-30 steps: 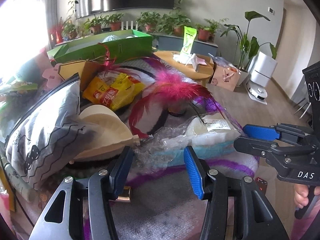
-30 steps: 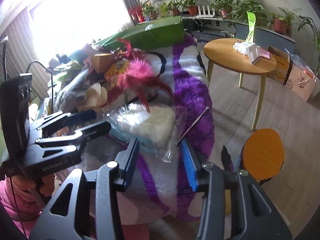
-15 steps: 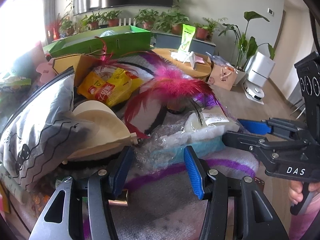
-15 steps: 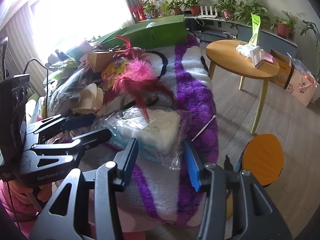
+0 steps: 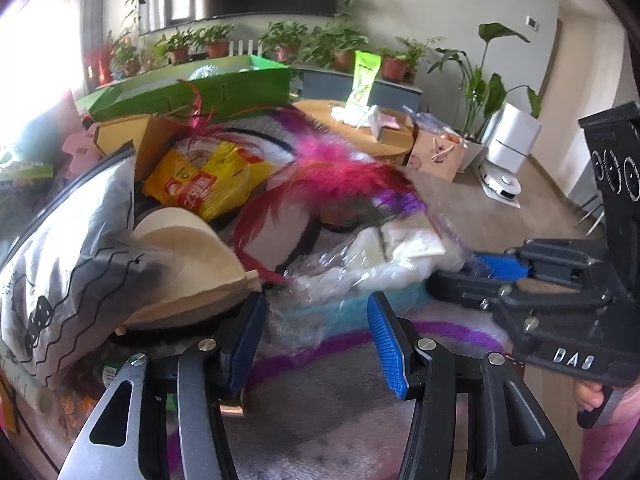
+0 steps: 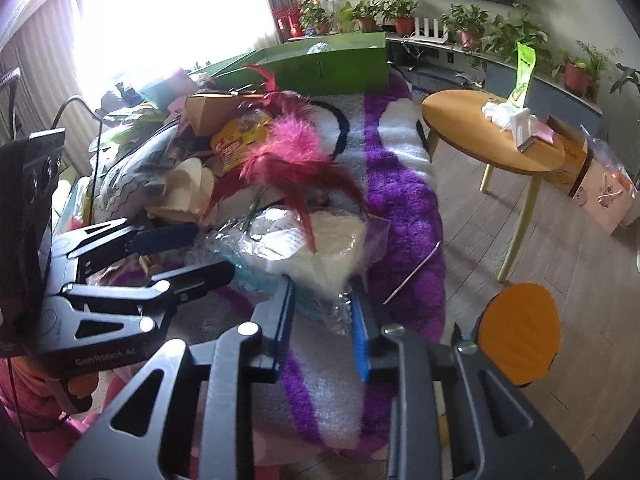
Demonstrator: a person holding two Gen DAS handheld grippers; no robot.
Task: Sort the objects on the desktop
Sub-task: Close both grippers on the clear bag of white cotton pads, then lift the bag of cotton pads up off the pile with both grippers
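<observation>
Two hand-held grippers meet at one clear plastic packet of white and blue cloth point(image 6: 320, 252), which lies at the near end of the heap on a purple-and-white fluffy blanket point(image 6: 404, 200). The right hand-held gripper point(image 6: 322, 320) is closing, its blue pads either side of the packet's crinkled edge; whether they already pinch the film is hard to tell through the blur. The left hand-held gripper point(image 5: 316, 332) stands spread just short of the packet, gripping nothing.

Sorting looks barely begun: a pink feather toy point(image 5: 340, 176), a yellow snack bag point(image 5: 208, 184), a wooden fan-shaped piece point(image 5: 192, 256) and a grey patterned pouch point(image 5: 68, 264) are piled together, and a green box point(image 5: 192, 92) stands behind them.

Only the right view shows a thin stick point(image 6: 412, 276) on the blanket and an orange stool point(image 6: 516, 336); only the left shows a white floor appliance point(image 5: 508, 148).
</observation>
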